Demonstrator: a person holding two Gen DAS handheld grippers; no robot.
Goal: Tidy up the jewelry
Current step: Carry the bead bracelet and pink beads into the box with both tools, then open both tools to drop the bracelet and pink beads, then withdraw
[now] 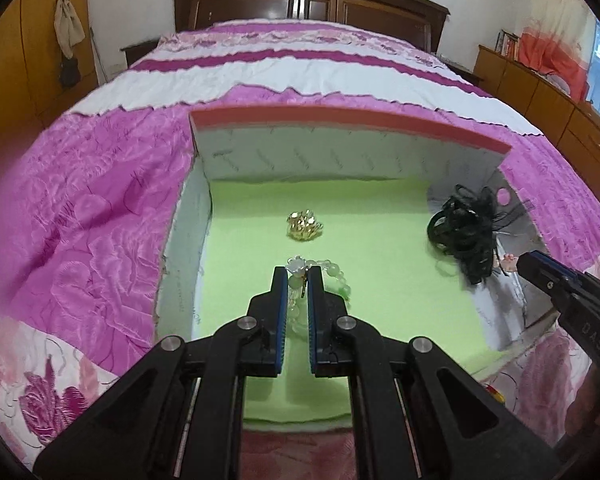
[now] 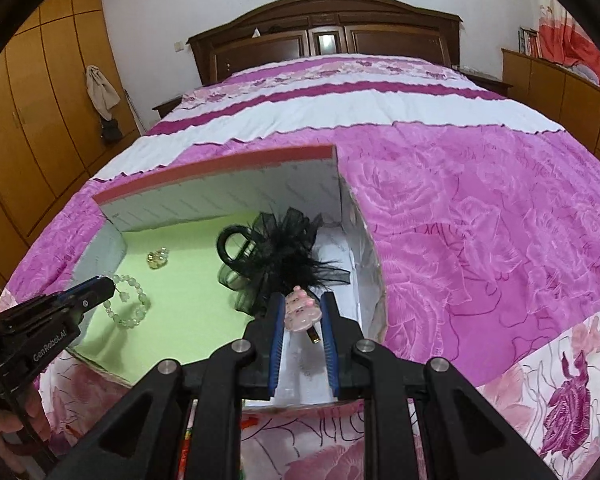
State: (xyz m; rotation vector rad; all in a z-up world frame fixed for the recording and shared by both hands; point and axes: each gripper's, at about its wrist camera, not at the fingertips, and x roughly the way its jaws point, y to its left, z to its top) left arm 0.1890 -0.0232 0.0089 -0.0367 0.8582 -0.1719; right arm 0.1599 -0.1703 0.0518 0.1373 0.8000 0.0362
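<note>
We hold a bead bracelet (image 2: 130,302) in our shut left gripper (image 1: 298,276) over the box's (image 1: 340,120) green liner (image 1: 380,280), our right gripper (image 2: 303,306) clamps a pink hair clip (image 2: 300,310) beside the black bow clip (image 2: 276,252), gold brooch (image 1: 303,226) lying mid-box

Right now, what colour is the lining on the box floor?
Light green lining, plain with no pattern; it shows best in the left wrist view.

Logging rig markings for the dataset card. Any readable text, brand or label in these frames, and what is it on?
"GenRobot.AI": on the side of the left gripper, right wrist view.
"DAS": on the body of the right gripper, left wrist view; possibly cut off.
Grey repeated print on the inner walls of the box: too faint to read.
</note>
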